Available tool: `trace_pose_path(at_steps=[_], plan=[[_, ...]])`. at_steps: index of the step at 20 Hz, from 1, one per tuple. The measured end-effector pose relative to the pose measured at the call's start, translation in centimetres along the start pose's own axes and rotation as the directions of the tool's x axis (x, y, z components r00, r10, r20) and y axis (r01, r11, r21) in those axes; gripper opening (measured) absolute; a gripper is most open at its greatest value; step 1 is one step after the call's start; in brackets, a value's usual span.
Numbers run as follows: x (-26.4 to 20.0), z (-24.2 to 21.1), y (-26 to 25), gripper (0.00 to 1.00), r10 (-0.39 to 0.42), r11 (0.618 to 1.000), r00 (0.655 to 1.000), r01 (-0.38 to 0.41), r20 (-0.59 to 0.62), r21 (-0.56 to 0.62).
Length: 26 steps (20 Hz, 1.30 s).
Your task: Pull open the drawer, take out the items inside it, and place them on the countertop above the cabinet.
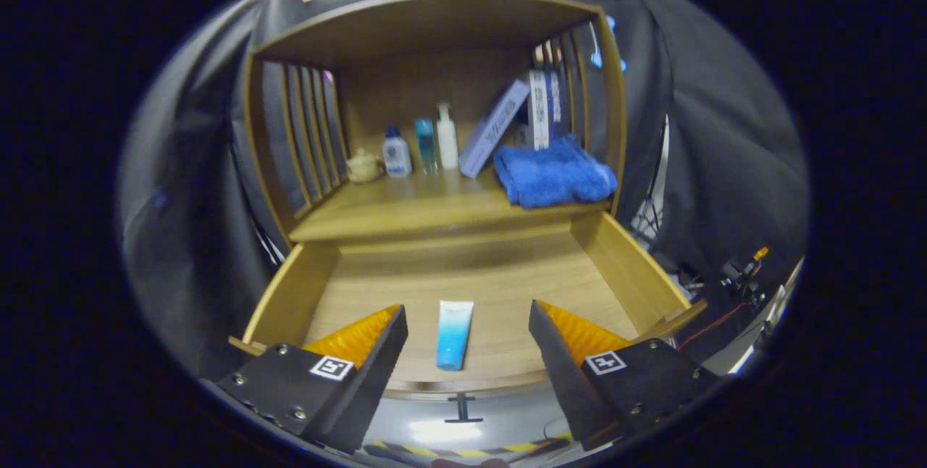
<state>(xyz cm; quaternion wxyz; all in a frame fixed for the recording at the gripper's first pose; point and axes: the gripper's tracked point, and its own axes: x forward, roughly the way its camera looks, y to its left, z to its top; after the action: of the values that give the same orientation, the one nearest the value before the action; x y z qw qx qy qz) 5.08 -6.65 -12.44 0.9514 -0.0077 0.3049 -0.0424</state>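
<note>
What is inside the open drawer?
One tube lies on the drawer floor, near the front, between the open jaws of the gripper, untouched. The rest of the floor looks bare, but the fingers cover the front corners.

No text can be read anywhere. Each finger of the gripper (466,319) carries a square black-and-white coded marker, a pattern and not letters. The tube (454,334) lying in the open drawer (630,265) between the spread fingers shows no print that can be made out. The leaning box (495,127) and the upright boxes (544,107) on the shelf carry print too blurred to read; so do the bottles (421,147).
</note>
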Motion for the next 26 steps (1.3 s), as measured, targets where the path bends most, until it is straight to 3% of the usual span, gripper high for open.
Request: trace_pose_path(at_steps=[3, 6, 9, 13, 15, 16, 17, 19, 22, 26], plan=[[5.5, -1.5, -0.7, 1.0, -0.071, 0.996, 0.982, 0.06, -0.173, -0.073], [8.1, -4.7, 0.7, 1.0, -0.052, 0.997, 0.931, 0.027, -0.361, -0.075], [9.9, -6.7, 0.9, 0.96, -0.071, 0.994, 0.889, 0.024, -0.452, -0.109], [11.6, -8.5, 2.1, 0.91, -0.056, 0.997, 0.831, 0.021, -0.553, -0.07], [11.8, -9.7, 2.5, 0.71, -0.035, 0.999, 0.784, 0.015, -0.62, -0.038], [11.6, -9.0, 2.5, 0.61, -0.042, 0.999, 0.794, 0.037, -0.607, -0.02], [12.8, -10.2, 2.4, 0.58, -0.033, 0.999, 0.786, 0.033, -0.617, -0.012], [12.3, -8.3, 3.0, 0.42, -0.006, 1.0, 0.822, 0.007, -0.569, -0.002], [11.1, -5.2, 3.6, 0.42, 0.051, 0.999, 0.895, -0.036, -0.444, 0.041], [8.4, -1.6, 4.9, 0.41, 0.13, 0.991, 0.958, -0.123, -0.255, 0.045]])
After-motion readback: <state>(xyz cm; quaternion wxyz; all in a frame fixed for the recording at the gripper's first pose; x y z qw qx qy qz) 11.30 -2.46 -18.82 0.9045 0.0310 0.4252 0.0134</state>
